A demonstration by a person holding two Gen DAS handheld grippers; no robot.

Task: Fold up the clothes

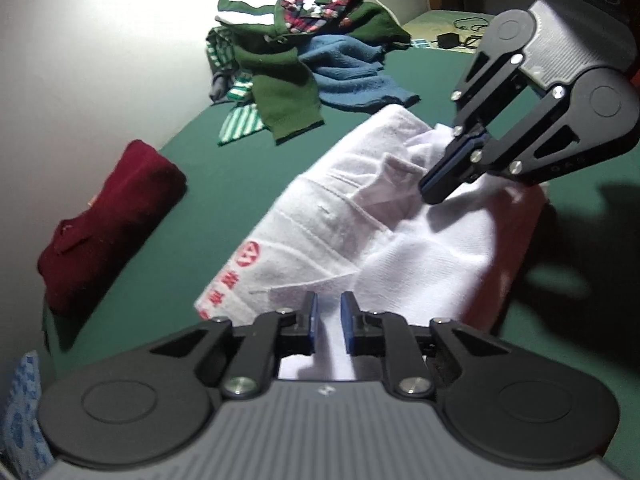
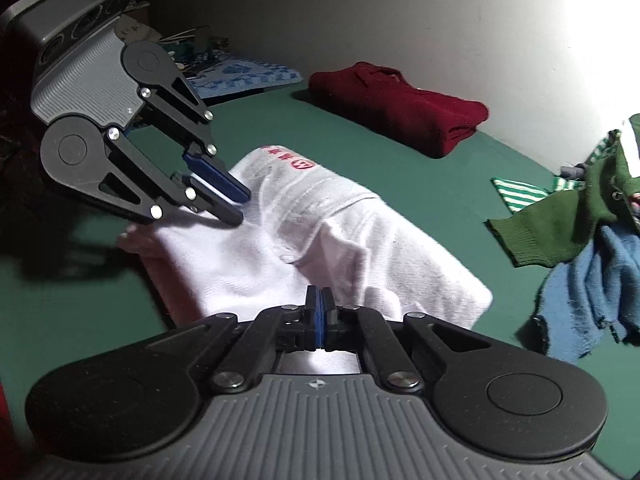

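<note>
White garment: a white shirt (image 1: 360,236) with red printed characters lies partly folded on the green surface (image 1: 168,208), directly ahead of and beneath both grippers, its collar area bunched between them
Left gripper: the left gripper (image 1: 329,320) has its jaws slightly spread, with white cloth lying in the gap; it appears not to be clamping the fabric, though whether it has just let go or is about to close cannot be told
Right gripper: the right gripper (image 2: 320,312) has its blue pads pressed together over the near edge of the shirt, apparently pinching a thin layer, probably to hold that side for the fold
Finished work: a folded dark red sweater (image 1: 108,224) sits well to the left of the left gripper, set aside and apart from the shirt
Waiting pile: green, blue and plaid clothes (image 1: 304,48) lie heaped far beyond the left gripper, seemingly not yet folded
</note>
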